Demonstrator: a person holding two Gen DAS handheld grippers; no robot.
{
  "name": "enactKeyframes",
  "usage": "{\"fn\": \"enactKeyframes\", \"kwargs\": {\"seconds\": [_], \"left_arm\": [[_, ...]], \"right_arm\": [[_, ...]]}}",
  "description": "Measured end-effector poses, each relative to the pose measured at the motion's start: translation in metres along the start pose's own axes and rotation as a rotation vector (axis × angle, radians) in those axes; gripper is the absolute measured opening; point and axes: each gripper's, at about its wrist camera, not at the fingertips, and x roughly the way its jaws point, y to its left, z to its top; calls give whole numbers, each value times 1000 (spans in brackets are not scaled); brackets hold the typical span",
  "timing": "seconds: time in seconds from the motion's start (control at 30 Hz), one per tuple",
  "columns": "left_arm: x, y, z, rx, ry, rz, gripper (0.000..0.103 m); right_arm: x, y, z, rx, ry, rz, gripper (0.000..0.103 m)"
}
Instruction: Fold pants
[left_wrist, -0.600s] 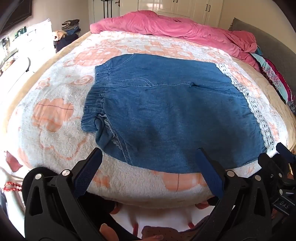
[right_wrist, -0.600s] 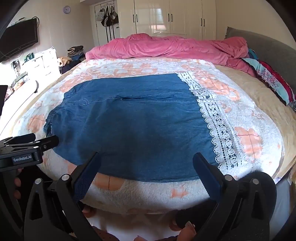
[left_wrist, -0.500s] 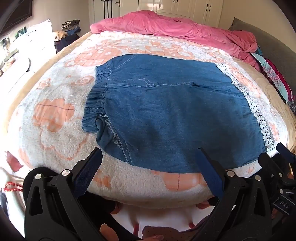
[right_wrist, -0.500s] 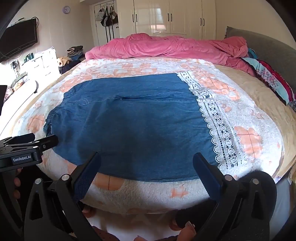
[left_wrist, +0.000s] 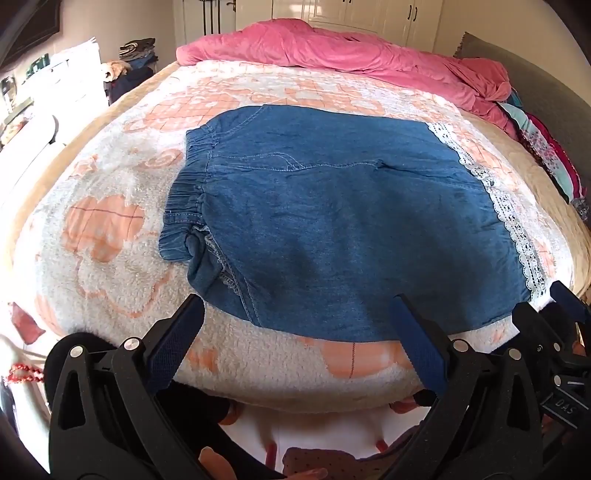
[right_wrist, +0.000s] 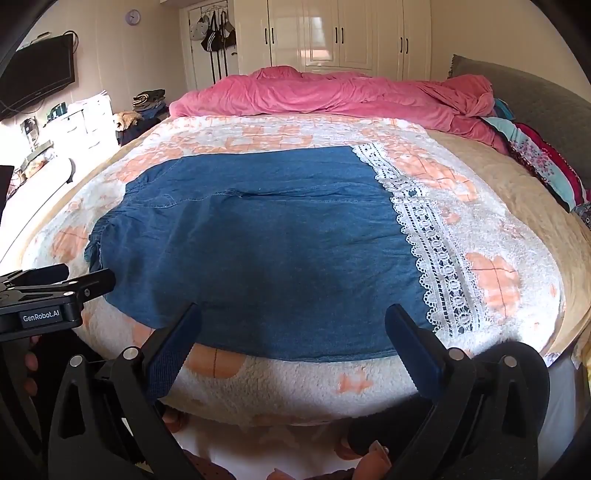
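1. Left hand-held gripper and right hand-held gripper both wide, empty, off the bed's near edge.
2. Denim pants flat near that edge; a single-layer pinch risks dragging.
3. Bunched waistband may skew the fold; lace hem could snag.

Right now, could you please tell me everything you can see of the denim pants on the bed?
The denim pants are soft blue fabric, lying flat and spread out on the fleecy white-and-peach blanket. A gathered elastic waistband sits at the left end, slightly bunched at its near corner; white lace trim edges the right end. A stitched seam runs across the upper part. Neither hand-held gripper touches them.
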Motion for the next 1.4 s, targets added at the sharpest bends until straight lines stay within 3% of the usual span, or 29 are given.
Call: {"fn": "enactKeyframes", "kwargs": {"seconds": [1.4], "left_arm": [[1, -4, -1, 5, 6, -17, 94]], "right_arm": [[0, 4, 2, -15, -8, -11, 99]]}}
